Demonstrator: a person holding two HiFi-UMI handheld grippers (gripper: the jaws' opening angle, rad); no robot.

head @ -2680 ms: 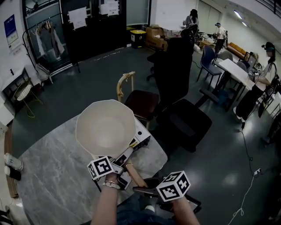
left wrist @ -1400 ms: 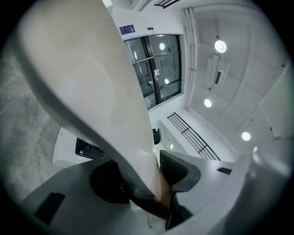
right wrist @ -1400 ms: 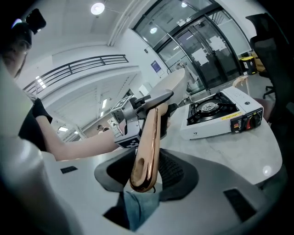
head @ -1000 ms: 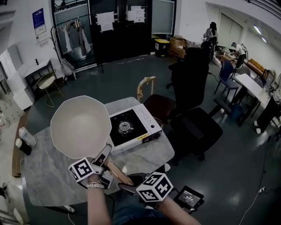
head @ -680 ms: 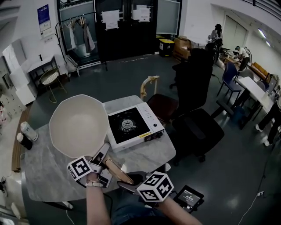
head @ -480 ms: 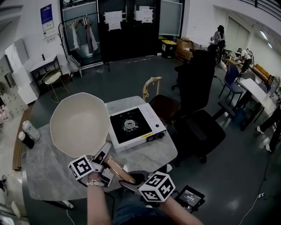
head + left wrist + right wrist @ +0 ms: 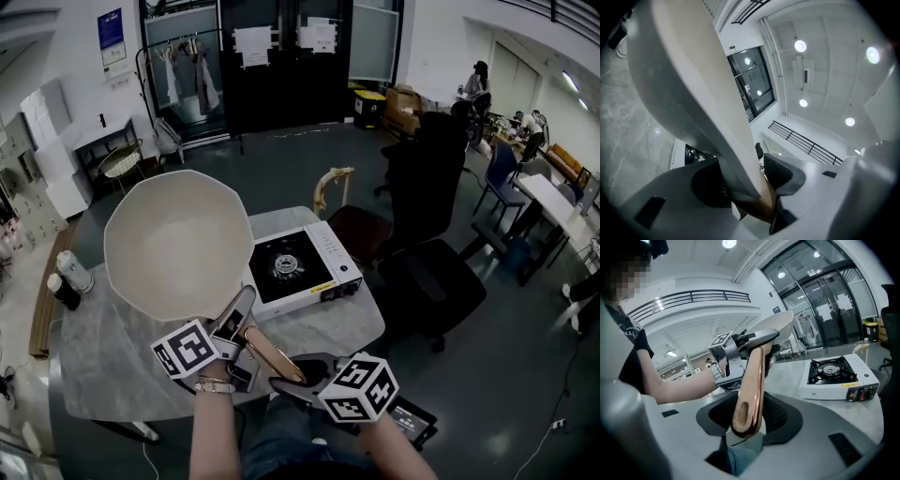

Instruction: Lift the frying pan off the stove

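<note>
The cream frying pan [image 7: 173, 244] hangs in the air, tilted up, left of the white single-burner stove [image 7: 298, 272] on the grey marble table [image 7: 103, 366]. My left gripper [image 7: 239, 323] is shut on the pan's neck, where the copper handle [image 7: 272, 354] begins. In the left gripper view the pan's underside [image 7: 689, 89] rises from between the pads of the left gripper [image 7: 745, 180]. My right gripper [image 7: 295, 380] has the handle's end [image 7: 750, 385] between its pads [image 7: 776, 411]; its jaws are opening slightly around it. The stove's burner [image 7: 832, 369] stands bare.
Two bottles [image 7: 67, 281] stand at the table's left edge. Black office chairs [image 7: 427, 253] and a wooden chair back [image 7: 333, 187] crowd the table's far right side. A small device [image 7: 412, 422] lies on the floor by my right arm. People stand far off at back right.
The pan, which covered the stove at first, has moved left and up, leaving the burner in plain sight. Both grippers keep their places on the handle.
</note>
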